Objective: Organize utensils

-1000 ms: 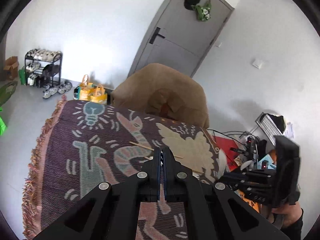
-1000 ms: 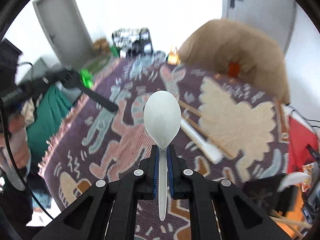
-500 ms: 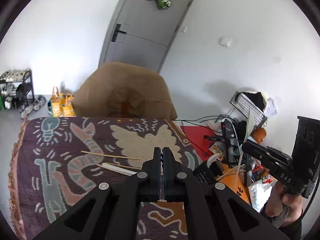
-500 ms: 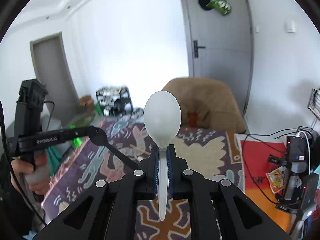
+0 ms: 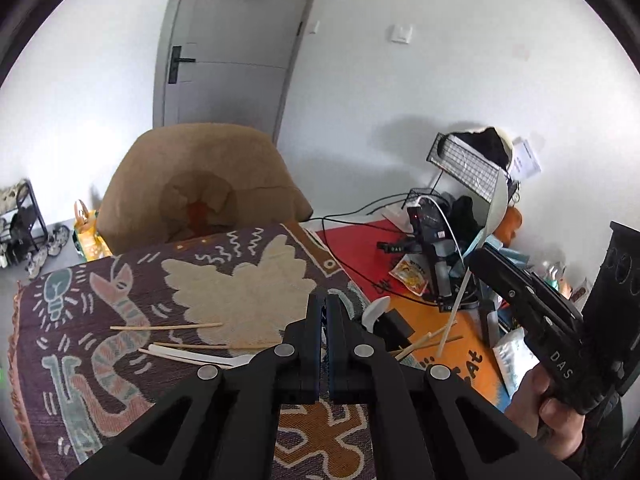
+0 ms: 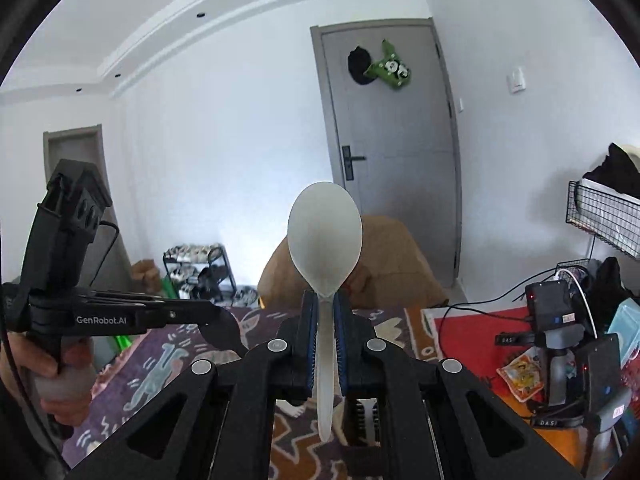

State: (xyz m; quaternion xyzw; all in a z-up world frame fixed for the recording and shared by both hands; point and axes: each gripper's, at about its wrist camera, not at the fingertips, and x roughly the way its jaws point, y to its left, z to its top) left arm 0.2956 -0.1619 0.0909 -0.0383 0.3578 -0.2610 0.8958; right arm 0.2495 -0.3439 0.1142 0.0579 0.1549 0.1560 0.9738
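Both grippers now tipping upward versus earlier: right gripper (image 6: 325, 312) still pinching white spoon (image 6: 325, 236) at 12 o'clock; left gripper (image 5: 325, 312) staying pressed together, holding nothing.

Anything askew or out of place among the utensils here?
Yes. Loose chopsticks and a white spoon lie scattered at odd angles on the patterned cloth, unsorted. The right gripper holds another white spoon upright; the left gripper is shut and empty.

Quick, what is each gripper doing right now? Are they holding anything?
Left gripper: jaws shut, holding nothing.
Right gripper: jaws shut on the white plastic spoon, bowl end up.
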